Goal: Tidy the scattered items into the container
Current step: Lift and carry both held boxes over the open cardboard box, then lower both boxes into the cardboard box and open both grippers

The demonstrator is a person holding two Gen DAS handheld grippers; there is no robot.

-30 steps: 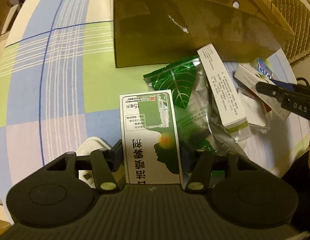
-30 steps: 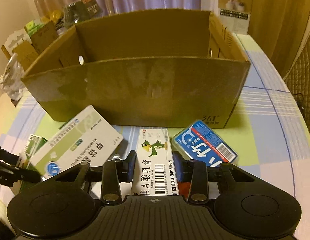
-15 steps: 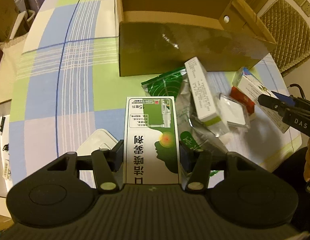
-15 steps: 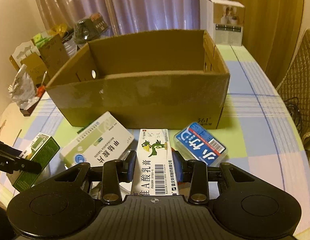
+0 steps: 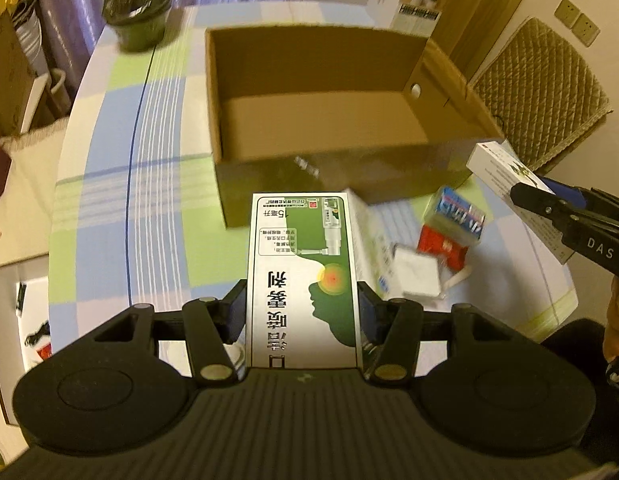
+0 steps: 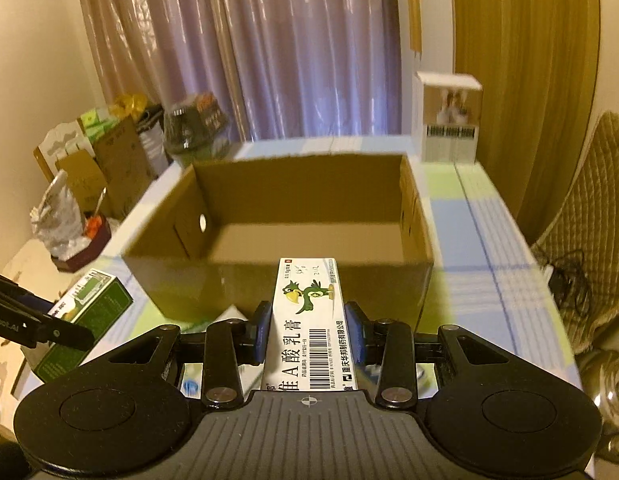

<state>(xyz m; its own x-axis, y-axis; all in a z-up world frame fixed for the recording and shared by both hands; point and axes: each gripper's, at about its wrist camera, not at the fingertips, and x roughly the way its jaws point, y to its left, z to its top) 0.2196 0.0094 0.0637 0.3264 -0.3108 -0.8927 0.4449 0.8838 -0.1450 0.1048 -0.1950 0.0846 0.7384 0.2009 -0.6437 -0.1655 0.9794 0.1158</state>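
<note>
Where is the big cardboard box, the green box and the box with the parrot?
cardboard box [image 5: 393,168], left wrist view, near outer wall.
green spray box [image 5: 305,280], left wrist view, middle of printed face.
parrot ointment box [image 6: 305,320], right wrist view, middle of top face.

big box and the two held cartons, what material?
Box: brown corrugated cardboard, matte; folded flaps and punched hole show. Green carton in left gripper and parrot carton in right gripper: likely printed paperboard, slight sheen, crisp edges.

Black tongs [image 5: 301,308], blue finger pads [image 6: 262,330], brass-coloured pivot screws, ribbed grey housing
</note>
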